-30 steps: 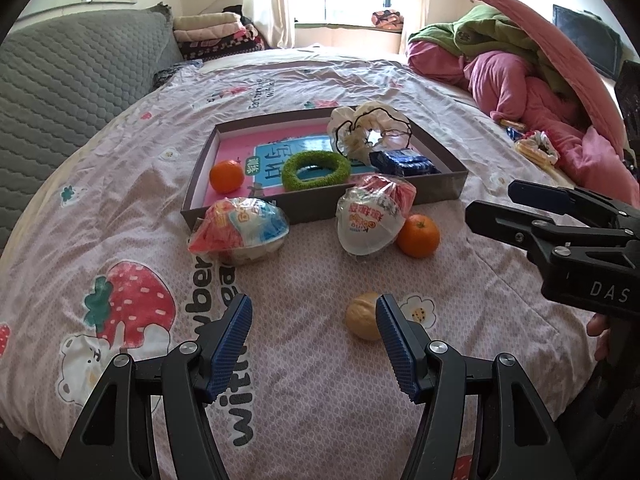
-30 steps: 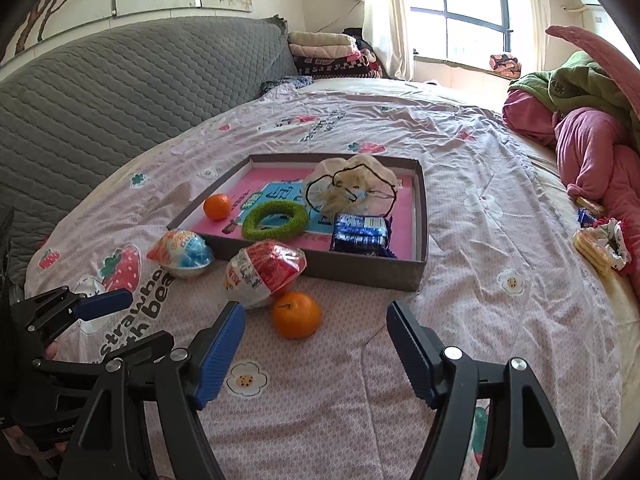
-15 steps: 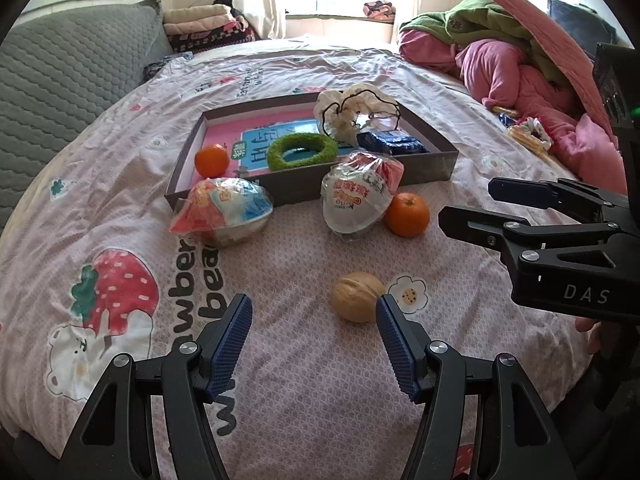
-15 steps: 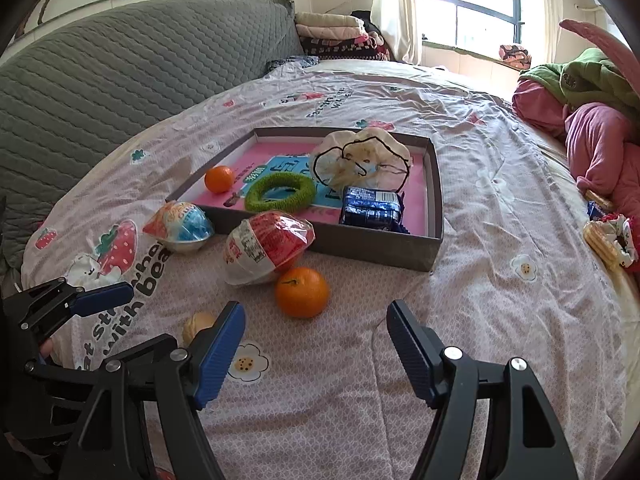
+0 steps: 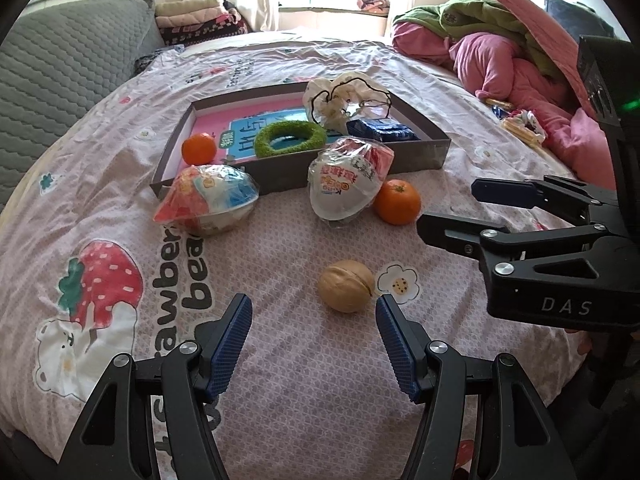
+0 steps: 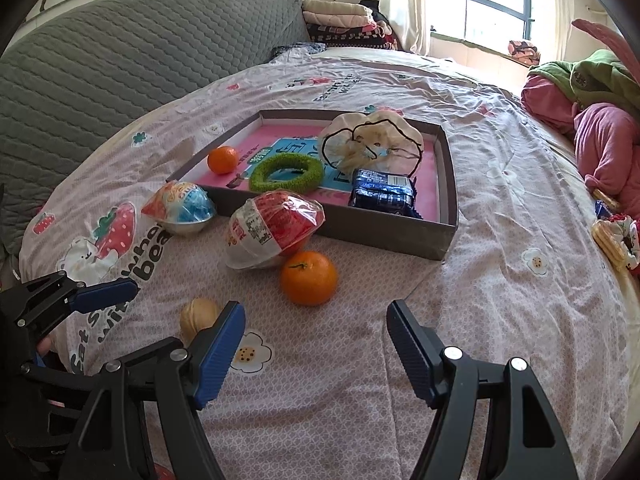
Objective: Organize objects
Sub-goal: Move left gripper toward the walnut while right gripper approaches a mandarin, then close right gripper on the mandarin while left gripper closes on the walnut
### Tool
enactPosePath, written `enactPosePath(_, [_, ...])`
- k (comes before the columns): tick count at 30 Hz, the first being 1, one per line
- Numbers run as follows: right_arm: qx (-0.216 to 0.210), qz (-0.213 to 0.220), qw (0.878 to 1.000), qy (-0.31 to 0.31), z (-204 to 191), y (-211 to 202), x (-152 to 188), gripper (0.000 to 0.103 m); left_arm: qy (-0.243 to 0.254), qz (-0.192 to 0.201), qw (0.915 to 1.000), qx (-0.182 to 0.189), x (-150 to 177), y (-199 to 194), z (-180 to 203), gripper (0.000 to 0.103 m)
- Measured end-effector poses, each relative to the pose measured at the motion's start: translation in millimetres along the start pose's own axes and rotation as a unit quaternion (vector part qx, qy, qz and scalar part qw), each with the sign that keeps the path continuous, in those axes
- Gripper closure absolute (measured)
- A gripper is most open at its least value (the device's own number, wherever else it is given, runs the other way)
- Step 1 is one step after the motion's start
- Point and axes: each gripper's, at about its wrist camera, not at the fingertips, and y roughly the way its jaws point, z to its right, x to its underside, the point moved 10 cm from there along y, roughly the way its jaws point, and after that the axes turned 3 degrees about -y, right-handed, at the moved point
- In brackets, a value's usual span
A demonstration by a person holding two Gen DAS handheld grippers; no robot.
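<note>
The left gripper point(image 5: 314, 314) has its jaws apart, with nothing in them; the walnut point(image 5: 346, 286) sits just past its tips, near the box point(image 5: 436, 152); it looks hard, light and round, so pinch its middle; the right gripper point(image 6: 316, 332) gapes too, empty.

Walnut point(image 6: 199, 313) partly hidden behind right gripper's point(image 6: 314, 330) near finger in right view. Blue snack pack's point(image 5: 381, 131) lower part masked by box wall point(image 5: 404, 158). Print on wrapped egg point(image 5: 346, 184) too small to read. Both grippers' handles cut off at bottom edge.
</note>
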Motion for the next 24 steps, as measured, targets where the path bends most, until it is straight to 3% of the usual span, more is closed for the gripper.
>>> enactPosePath(24, [0.028,-0.02,0.998,-0.048,-11.2,28.8,-1.1,0.03,0.0,-0.003,0.9997,0.022,4.4,23.6,8.0,0.037])
